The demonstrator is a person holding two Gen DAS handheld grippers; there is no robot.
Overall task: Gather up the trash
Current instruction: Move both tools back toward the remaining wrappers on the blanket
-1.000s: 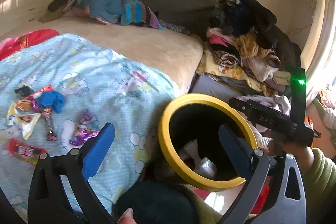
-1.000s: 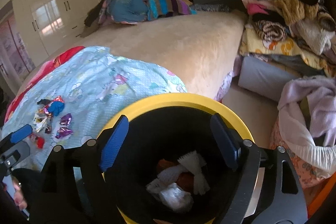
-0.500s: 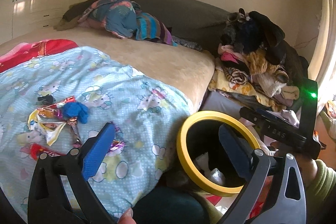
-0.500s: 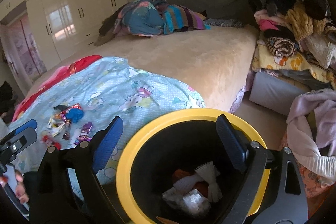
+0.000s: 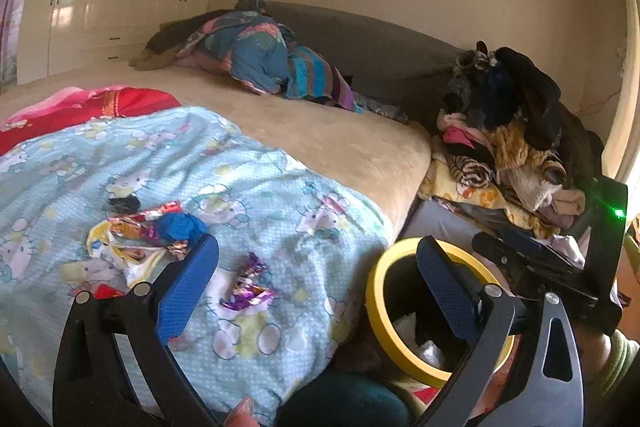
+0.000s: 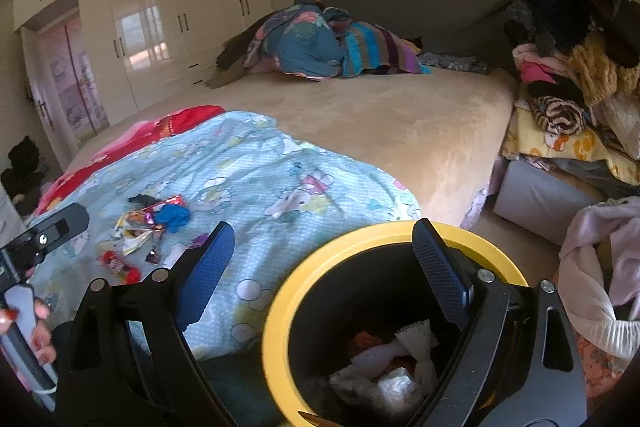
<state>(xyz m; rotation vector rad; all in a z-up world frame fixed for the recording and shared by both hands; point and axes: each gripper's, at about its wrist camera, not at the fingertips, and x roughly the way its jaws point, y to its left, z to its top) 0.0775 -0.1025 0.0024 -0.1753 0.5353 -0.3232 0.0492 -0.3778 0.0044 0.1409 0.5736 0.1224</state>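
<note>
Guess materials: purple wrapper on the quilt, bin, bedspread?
Purple wrapper: likely metallised plastic film; crinkled, mirror-like glints.
Bin: probably moulded plastic; smooth yellow rim, black inside.
Bedspread: looks like plush fleece; matte tan, soft nap, rounded edge.

Both the left gripper (image 5: 316, 279) and the right gripper (image 6: 320, 267) are showing black slotted arms with silver screws and blue textured fingers (image 5: 186, 289), while the person is wearing a green ribbed sleeve (image 5: 618, 355) and red nail polish.
</note>
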